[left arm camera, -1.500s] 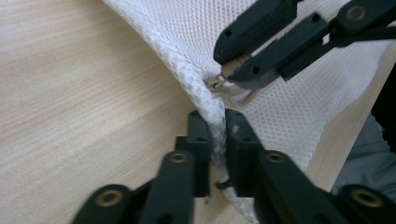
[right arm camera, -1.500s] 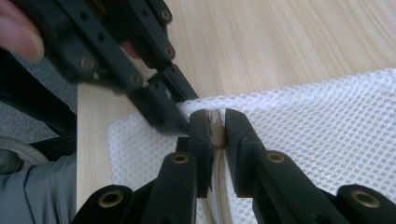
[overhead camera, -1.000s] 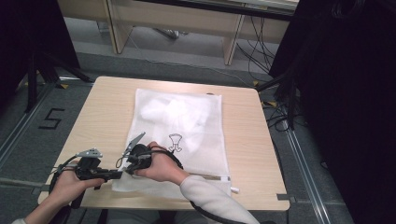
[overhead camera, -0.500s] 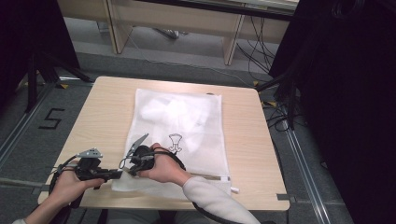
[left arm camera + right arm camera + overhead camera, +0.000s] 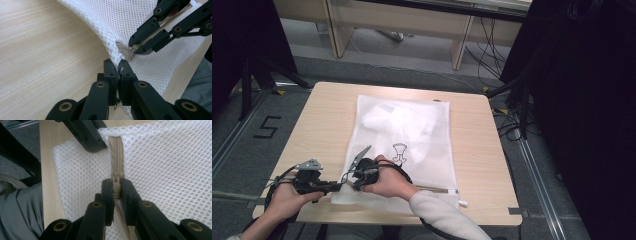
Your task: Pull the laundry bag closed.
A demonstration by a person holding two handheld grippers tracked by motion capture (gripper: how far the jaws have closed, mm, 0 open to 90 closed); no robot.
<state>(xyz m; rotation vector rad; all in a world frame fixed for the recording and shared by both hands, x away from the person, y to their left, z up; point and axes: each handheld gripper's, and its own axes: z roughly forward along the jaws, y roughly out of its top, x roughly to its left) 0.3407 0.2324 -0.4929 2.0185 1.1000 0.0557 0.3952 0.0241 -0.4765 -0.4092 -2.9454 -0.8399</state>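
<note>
Nothing has moved since the earlier frame; both hands hold their place at the table's (image 5: pixel 327 120) near edge. Left gripper (image 5: pixel 117 67) is clamped on the mesh bag's (image 5: pixel 412 135) near-left corner. Just beside it, right gripper (image 5: pixel 115 185) pinches the beige zipper pull (image 5: pixel 115 185). Beyond them the bag lies flat across the table's middle, something white inside.

Black, brass-riveted tongs (image 5: pixel 117 68); seemingly grey sleeve (image 5: pixel 437 212)

Barely any change: right gripper (image 5: pixel 353 181) a touch lower in the frame, closer to left gripper (image 5: pixel 343 185).
</note>
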